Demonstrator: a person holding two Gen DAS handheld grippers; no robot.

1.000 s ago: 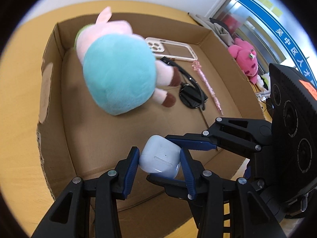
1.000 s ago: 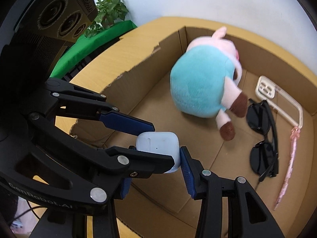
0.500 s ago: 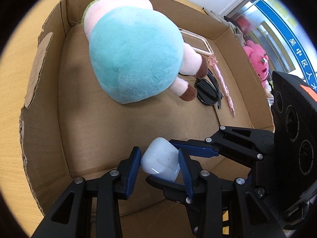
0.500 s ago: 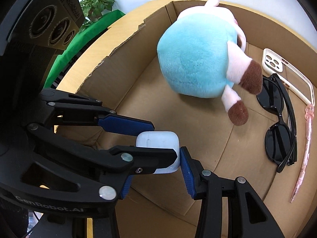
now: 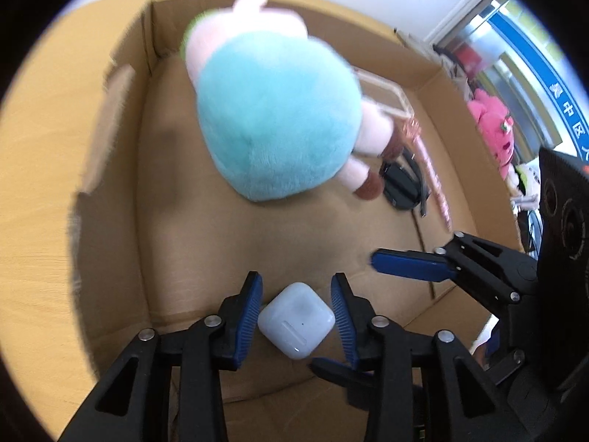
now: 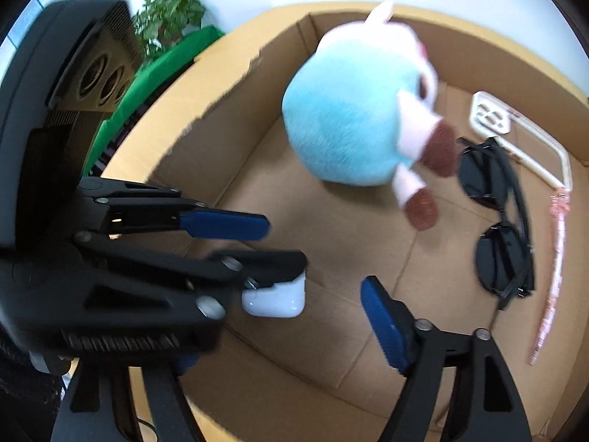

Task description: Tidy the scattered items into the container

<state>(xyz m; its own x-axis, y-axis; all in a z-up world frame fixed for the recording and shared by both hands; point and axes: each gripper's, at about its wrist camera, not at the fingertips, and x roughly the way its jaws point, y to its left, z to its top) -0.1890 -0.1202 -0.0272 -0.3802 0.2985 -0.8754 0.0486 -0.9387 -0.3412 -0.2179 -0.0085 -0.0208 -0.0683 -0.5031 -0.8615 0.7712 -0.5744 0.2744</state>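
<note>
A white earbud case (image 5: 296, 326) lies on the floor of the cardboard box (image 5: 110, 202), near its front wall. My left gripper (image 5: 296, 280) straddles the case, its jaws opening, and the blue pads stand just off the case's corners. My right gripper (image 6: 291, 313) comes in from the right with its jaws opening wide. One of its blue fingers (image 5: 405, 267) is well clear of the case. In the right wrist view the case (image 6: 274, 296) shows under the left gripper (image 6: 285, 245), which hides my right gripper's other finger.
Further back in the box lie a turquoise and pink plush (image 5: 279, 118), black sunglasses (image 6: 493, 221), a clear phone case (image 6: 493, 114) and a pink pen (image 6: 552, 287). The box stands on a wooden table (image 5: 36, 221). A pink plush (image 5: 493, 125) and a plant (image 6: 169, 14) sit beyond.
Both grippers were shut on the earbud case. The right jaws have sprung wide, the left have eased apart, and the case now rests turned on the box floor.
</note>
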